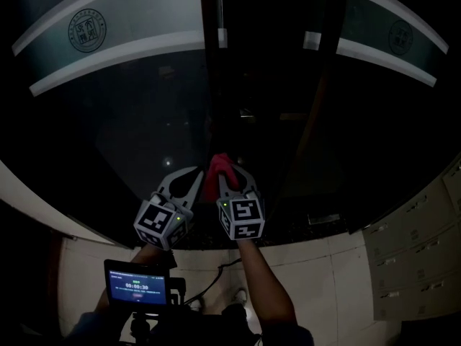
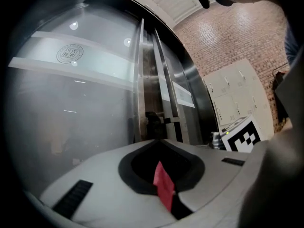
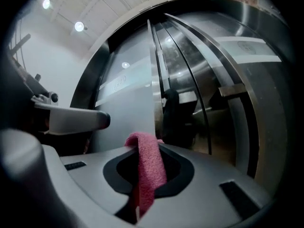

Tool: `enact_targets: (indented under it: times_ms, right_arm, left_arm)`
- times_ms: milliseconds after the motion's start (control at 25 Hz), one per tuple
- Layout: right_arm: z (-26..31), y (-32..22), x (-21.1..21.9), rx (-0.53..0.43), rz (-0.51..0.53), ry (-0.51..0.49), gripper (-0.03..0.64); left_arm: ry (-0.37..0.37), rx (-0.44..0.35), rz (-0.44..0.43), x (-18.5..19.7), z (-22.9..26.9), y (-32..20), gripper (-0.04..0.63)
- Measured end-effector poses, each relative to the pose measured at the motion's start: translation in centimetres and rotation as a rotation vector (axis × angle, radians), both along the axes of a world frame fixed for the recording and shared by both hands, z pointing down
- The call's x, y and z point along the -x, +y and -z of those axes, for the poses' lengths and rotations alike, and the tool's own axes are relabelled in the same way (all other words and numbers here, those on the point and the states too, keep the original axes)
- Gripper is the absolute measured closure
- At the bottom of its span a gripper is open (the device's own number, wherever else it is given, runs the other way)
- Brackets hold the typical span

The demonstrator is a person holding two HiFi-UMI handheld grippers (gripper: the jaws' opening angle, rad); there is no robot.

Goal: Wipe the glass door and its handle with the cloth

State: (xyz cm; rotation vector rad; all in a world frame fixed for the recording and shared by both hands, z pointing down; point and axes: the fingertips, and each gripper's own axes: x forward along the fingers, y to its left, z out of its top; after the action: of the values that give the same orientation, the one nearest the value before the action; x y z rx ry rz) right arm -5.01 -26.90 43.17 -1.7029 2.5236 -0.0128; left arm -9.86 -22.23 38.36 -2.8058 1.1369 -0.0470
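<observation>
- The glass door [image 1: 130, 121] fills most of the head view. It is very dark there, so its handle cannot be picked out.
- The right tongs [image 1: 236, 179] are raised close to the door, near its dark upright frame [image 1: 212, 49]. They are closed on the red cloth [image 1: 218, 170], which folds over their tips and hangs down through the gap.
- Whether the cloth touches the glass cannot be told from any view.
- The left tongs [image 1: 186, 182] are just beside the right ones, also up near the door, with their tips drawn together. A thin red strip [image 2: 164, 184] sits in the gap behind the tips. It matches the cloth in colour, but whether it is pinched there is hard to tell.
- A pale bar [image 3: 71, 120] juts in at the left of the right gripper view. What it is stays unclear.
- A frosted band with a round seal [image 1: 87, 29] crosses the door high up, and its print is too small to read.
- Below the door, a forearm [image 1: 263, 280] and a small lit screen [image 1: 137, 283] are cut off by the bottom edge.
- Pale lockers [image 1: 418, 244] stand to the right of the door.
</observation>
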Motion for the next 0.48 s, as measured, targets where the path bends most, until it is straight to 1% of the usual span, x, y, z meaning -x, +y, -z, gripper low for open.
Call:
enact_targets:
  times_ms: [120, 240, 360, 480]
  right_arm:
    - [-2.9, 0.0, 1.1, 0.063, -0.005, -0.01, 0.588]
    - [-4.6, 0.2, 1.7, 0.105, -0.006, -0.009, 0.588]
    - [-5.1, 0.2, 1.9, 0.116, -0.004, -0.015, 0.588]
    - [-5.1, 0.2, 1.7, 0.113, -0.011, -0.004, 0.588]
  left_arm:
    - [-0.014, 0.009, -0.002, 0.9, -1.4, 0.1, 0.583]
    - [-0.029, 0.037, -0.016, 1.0, -2.5, 0.7, 0.583]
    - [-0.04, 0.036, -0.029, 1.2, -3.6, 0.8, 0.583]
    - [-0.031, 0.051, -0.031, 1.4, -3.9, 0.9, 0.583]
